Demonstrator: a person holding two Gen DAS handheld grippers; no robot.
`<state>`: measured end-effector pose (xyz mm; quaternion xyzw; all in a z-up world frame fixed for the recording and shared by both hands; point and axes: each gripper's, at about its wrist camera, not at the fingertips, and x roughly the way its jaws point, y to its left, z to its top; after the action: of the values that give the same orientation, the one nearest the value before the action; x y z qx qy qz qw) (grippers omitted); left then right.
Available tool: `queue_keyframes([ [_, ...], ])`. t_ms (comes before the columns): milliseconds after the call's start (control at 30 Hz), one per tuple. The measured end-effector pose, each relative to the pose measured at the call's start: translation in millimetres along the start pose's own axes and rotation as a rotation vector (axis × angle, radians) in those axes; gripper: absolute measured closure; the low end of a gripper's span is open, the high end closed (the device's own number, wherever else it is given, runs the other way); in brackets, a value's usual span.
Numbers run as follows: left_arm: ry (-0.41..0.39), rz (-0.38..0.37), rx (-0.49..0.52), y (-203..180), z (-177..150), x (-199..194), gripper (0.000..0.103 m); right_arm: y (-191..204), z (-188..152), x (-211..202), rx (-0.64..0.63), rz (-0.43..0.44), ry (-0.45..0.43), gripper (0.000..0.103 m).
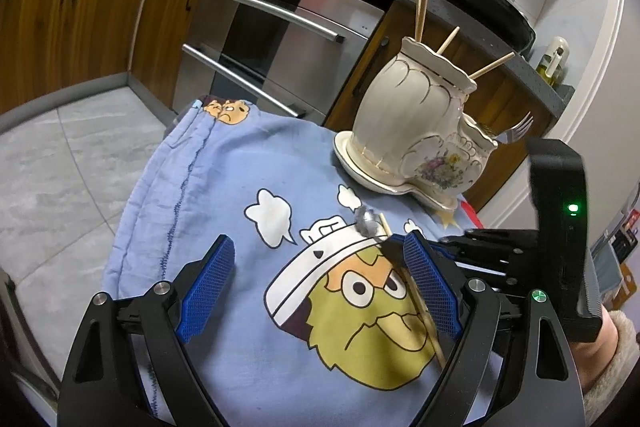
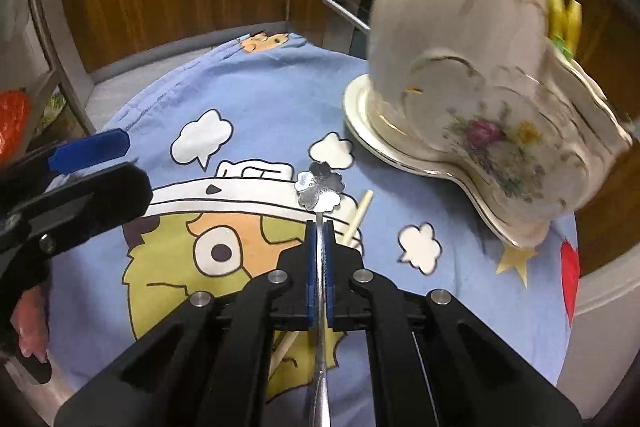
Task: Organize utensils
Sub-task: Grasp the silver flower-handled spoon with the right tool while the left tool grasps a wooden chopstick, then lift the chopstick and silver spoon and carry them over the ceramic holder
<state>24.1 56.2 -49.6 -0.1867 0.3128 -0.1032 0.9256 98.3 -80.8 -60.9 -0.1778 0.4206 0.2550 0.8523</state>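
Gripping, in the right gripper (image 2: 319, 227), one metal spoon (image 2: 320, 187) by its handle, pads (image 2: 310, 267) pressed flat on either side. Lying along the fingers, that handle, its long axis running straight ahead and the flower-shaped bowl poking out just past the tips, hovering over or perhaps brushing the blue cartoon cloth (image 2: 240, 99); motion blur leaving that unsettled.

Hanging wide open just beside it, the left gripper (image 1: 318, 287), nothing between its pads. Resting on the cloth under both tools, one loose chopstick (image 2: 358, 217), angled across the spoon's axis and passing close to the left tool's right pad (image 1: 430, 291).

Standing further ahead and to the right, the cream ceramic holder (image 1: 416, 119) on its saucer (image 1: 352, 167), two compartments: four chopsticks (image 1: 420, 15) counting in the tall one, one fork (image 1: 520, 133) in the low one. Likely calling for a forward-right carry, the right side being nearer and already loaded.
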Motion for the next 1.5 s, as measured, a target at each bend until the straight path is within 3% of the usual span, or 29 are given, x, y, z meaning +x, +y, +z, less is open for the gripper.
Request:
queue_keyframes([
  [200,0.023,0.073,0.104,-18.7,-1.1,3.6,0.018,-32.3,-30.4,-58.1,0.131,0.023,-0.222,0.1],
  [300,0.076,0.083,0.148,-35.5,0.3,8.2,0.025,-54.5,-46.7,-78.7,0.21,0.046,-0.318,0.1],
  [400,0.153,0.092,0.174,-54.5,0.4,16.3,0.039,-68.4,-57.5,-88.5,0.249,0.06,-0.374,0.1],
  [600,0.307,0.144,0.27,-101.0,-12.9,42.5,0.066,-82.3,-65.3,-106.0,0.264,0.087,-0.436,0.1],
  [667,0.344,0.17,0.299,-113.7,-17.8,53.3,0.083,-87.0,-68.1,-113.0,0.271,0.103,-0.459,0.1],
  [1000,0.405,0.34,0.406,-132.9,-16.5,90.7,0.096,-86.0,-79.3,-134.0,0.248,0.134,-0.513,0.1],
  [1100,0.394,0.34,0.431,-134.9,-17.4,92.2,0.098,-88.5,-82.9,-143.3,0.256,0.137,-0.55,0.1],
  [1267,0.31,0.251,0.397,-123.7,-14.2,74.5,0.099,-95.8,-86.2,-154.6,0.287,0.122,-0.611,0.1],
  [1500,0.095,0.128,0.379,-107.1,10.3,15.7,0.099,-106.5,-72.0,-167.8,0.324,0.091,-0.681,0.1],
])
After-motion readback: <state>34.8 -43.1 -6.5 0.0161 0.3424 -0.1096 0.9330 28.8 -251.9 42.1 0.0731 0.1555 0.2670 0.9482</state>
